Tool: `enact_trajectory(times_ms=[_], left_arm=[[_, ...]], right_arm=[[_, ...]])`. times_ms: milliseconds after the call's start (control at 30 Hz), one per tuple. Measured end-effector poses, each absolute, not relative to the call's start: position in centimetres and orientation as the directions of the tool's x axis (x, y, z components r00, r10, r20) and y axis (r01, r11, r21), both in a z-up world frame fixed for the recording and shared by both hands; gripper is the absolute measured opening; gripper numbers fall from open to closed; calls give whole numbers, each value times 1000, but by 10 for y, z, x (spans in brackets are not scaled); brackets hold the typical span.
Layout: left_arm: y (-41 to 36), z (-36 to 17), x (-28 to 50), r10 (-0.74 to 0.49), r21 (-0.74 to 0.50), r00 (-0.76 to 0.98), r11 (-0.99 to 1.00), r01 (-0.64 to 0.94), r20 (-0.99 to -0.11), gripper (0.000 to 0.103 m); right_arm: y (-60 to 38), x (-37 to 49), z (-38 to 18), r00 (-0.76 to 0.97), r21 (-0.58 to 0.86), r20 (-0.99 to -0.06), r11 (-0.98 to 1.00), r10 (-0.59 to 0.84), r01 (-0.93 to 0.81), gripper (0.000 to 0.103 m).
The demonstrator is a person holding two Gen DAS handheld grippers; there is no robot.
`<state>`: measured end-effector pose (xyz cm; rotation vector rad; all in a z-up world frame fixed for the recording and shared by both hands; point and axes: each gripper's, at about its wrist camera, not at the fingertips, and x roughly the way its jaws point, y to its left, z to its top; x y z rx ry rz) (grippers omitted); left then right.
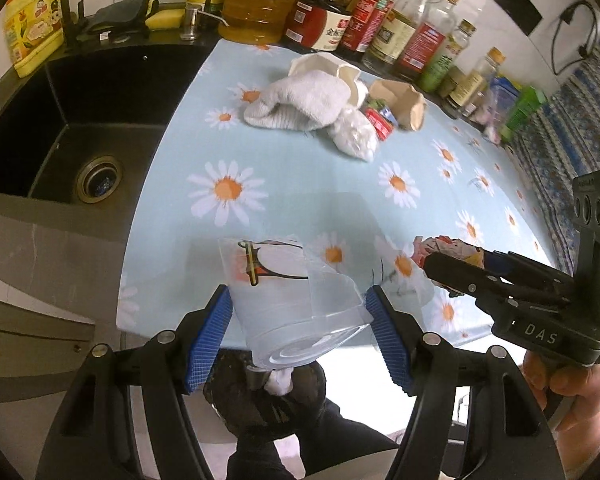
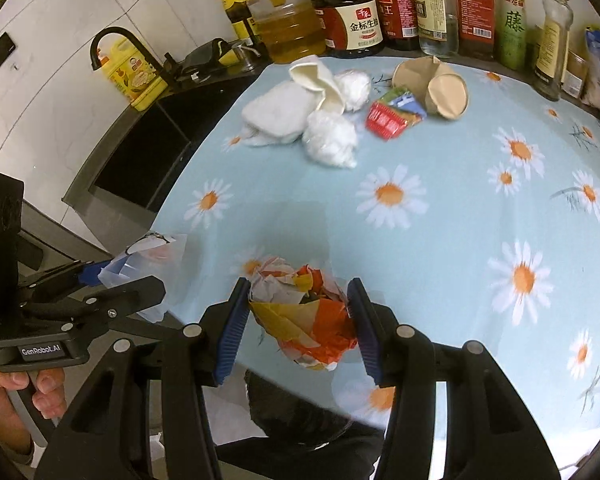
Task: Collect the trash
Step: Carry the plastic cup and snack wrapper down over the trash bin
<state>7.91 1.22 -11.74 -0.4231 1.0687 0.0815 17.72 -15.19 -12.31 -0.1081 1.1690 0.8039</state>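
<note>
While the left gripper (image 1: 300, 320) clamps a clear plastic cup (image 1: 296, 304) between its blue ribbed pads, the cup lies tipped on its side over the near edge of the daisy-print tablecloth (image 1: 300, 184), its printed rim end pointing away from the camera. Its jaws stand about half apart, both pads pressed against the cup's walls. The right gripper (image 2: 300, 320) pinches a crumpled wrapper (image 2: 304, 312) of orange, yellow and white paper, with the jaws fairly narrow and the wad squeezed between the pads, also near the cloth's front edge. Each gripper shows in the other's view, just beside it, with a hand (image 1: 572, 396) wrapped round the handle.

Farther back on the cloth, well apart from both grippers, the rest of the trash sits in a loose cluster: a white towel (image 1: 300, 100), a crushed white paper cup (image 2: 320, 80), two balls of white tissue (image 2: 332, 140), a red sachet (image 2: 386, 120) and a flattened brown paper cup (image 2: 436, 88). Sauce and oil bottles (image 2: 356, 20) line the wall behind them. A dark sink (image 1: 60, 132) with a black tap lies left of the cloth.
</note>
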Motion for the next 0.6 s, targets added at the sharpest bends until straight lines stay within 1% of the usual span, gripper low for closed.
enact_trajectory(times_ms=[333, 600], left_arm=[[8, -127, 42, -204, -324, 469, 926, -192, -860, 67], [8, -141, 14, -235, -345, 445, 921, -183, -864, 67]], right_arm=[[-151, 127, -132, 138, 324, -866, 750, 480, -577, 50], [-147, 101, -145, 101, 339, -876, 751, 471, -567, 51]])
